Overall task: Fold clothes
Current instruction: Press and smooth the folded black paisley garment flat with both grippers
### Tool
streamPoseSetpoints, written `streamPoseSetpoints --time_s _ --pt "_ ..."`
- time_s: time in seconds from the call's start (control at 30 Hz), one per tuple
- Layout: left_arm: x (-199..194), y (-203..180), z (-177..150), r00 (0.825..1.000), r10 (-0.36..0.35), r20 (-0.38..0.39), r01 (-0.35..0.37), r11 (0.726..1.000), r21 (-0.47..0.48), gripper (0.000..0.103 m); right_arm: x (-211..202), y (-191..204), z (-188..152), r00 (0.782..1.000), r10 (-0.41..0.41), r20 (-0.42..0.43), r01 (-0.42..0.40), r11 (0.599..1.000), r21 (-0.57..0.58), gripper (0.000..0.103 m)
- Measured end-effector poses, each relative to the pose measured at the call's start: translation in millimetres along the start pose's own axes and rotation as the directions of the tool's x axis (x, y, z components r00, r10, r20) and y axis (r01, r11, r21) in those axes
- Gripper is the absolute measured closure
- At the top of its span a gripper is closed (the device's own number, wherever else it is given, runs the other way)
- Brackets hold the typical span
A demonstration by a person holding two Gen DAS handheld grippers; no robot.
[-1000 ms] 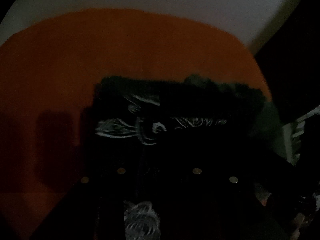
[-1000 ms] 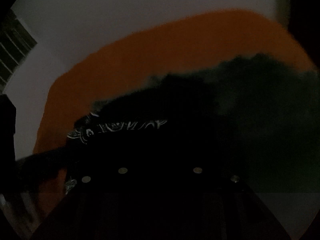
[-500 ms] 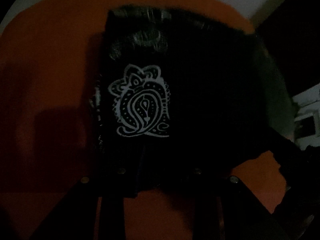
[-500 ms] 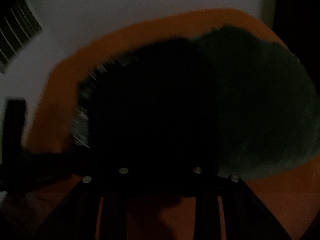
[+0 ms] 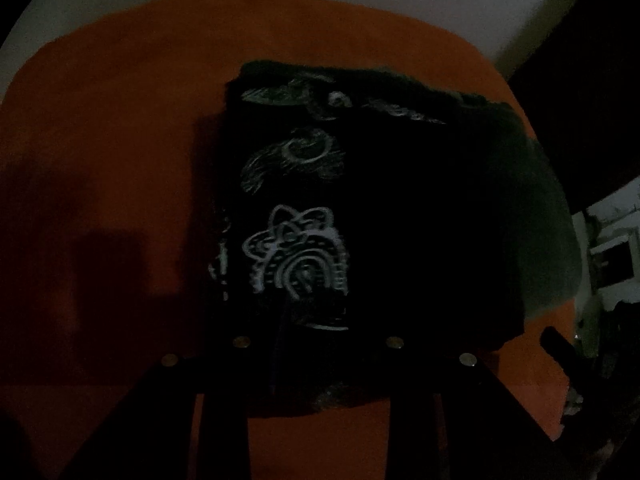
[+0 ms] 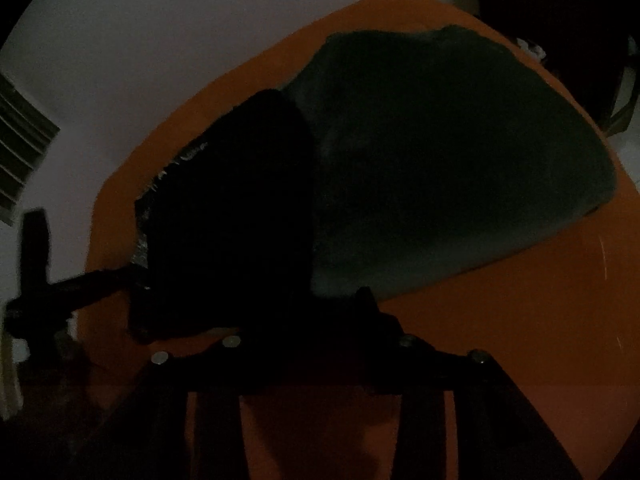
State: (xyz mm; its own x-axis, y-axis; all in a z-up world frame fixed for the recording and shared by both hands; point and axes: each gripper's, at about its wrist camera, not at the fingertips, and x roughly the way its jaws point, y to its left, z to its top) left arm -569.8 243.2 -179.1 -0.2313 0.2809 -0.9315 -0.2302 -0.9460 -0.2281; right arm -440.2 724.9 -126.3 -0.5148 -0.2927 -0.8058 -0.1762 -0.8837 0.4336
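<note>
- Left wrist view: one black garment with white paisley prints lies folded on the orange table, right of centre and reaching to the near edge of the picture.
- Against the frame a second ago, the garment no longer hangs as a bunched strip; it is laid down flat, and the big print that faced the camera half a second ago now sits lower and nearer.
- Three white prints can be counted down its left half; a fourth streak runs along its far edge.
- One grey-green cloth shows beside the garment on the right, partly under it.
- The left gripper has its two dark fingers apart with the garment's near hem between them; too dark to tell whether they pinch it.
- Right wrist view: the same black garment lies left of the grey-green cloth, touching it, both on the orange table.
- A second ago the fabric filled the near half; now bare table shows in front.
- The right gripper is opening, dark fabric bunched at its tips.
- The left gripper appears once, at the garment's left edge.
</note>
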Motion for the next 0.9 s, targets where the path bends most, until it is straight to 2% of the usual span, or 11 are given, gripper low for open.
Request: streamPoseSetpoints --time_s 0.2,0.27,0.4,0.43,0.47,0.53,0.6,0.63,0.7,0.77,0.9 --pt "11 3 12 1.000 -0.001 -0.022 0.001 1.000 -0.020 0.073 58 29 68 0.998 0.061 0.009 -0.060 0.994 -0.094 0.061" --pt "4 -2 21 1.000 -0.010 -0.003 0.010 1.000 -0.008 0.073 86 41 94 0.998 0.052 -0.034 -0.056 0.993 -0.106 0.032" --pt "-14 -2 53 0.997 0.009 0.072 -0.010 1.000 0.019 0.073 138 55 128 0.990 0.076 -0.122 -0.088 0.991 -0.098 0.032" --pt "-17 1 62 0.996 0.016 0.089 -0.017 1.000 0.016 0.073 151 58 135 0.986 0.086 -0.144 -0.100 0.991 -0.092 0.039" --pt "-17 7 69 0.995 0.017 0.093 -0.018 1.000 0.003 0.073 159 62 139 0.981 0.106 -0.160 -0.120 0.990 -0.078 0.065" --pt "-15 22 82 0.995 0.011 0.098 -0.007 0.999 -0.033 0.073 159 68 144 0.978 0.138 -0.156 -0.147 0.988 -0.050 0.077" --pt "-9 32 90 0.994 0.007 0.106 -0.002 0.999 -0.047 0.073 152 70 146 0.979 0.176 -0.104 -0.182 0.982 -0.052 0.076" --pt "-4 35 92 0.995 0.009 0.100 -0.005 0.999 -0.044 0.073 150 69 146 0.981 0.173 -0.089 -0.178 0.982 -0.060 0.063" --pt "9 38 96 0.997 0.013 0.079 -0.010 0.999 -0.036 0.073 169 64 144 0.978 0.146 -0.150 -0.151 0.988 -0.022 0.057" --pt "12 47 92 0.998 -0.003 0.065 0.006 0.999 -0.039 0.073 183 60 142 0.963 0.189 -0.194 -0.182 0.982 0.053 0.057" --pt "17 56 91 0.994 -0.096 0.048 0.098 0.994 -0.045 0.073 186 83 147 0.962 0.205 -0.182 -0.207 0.978 0.004 0.045"
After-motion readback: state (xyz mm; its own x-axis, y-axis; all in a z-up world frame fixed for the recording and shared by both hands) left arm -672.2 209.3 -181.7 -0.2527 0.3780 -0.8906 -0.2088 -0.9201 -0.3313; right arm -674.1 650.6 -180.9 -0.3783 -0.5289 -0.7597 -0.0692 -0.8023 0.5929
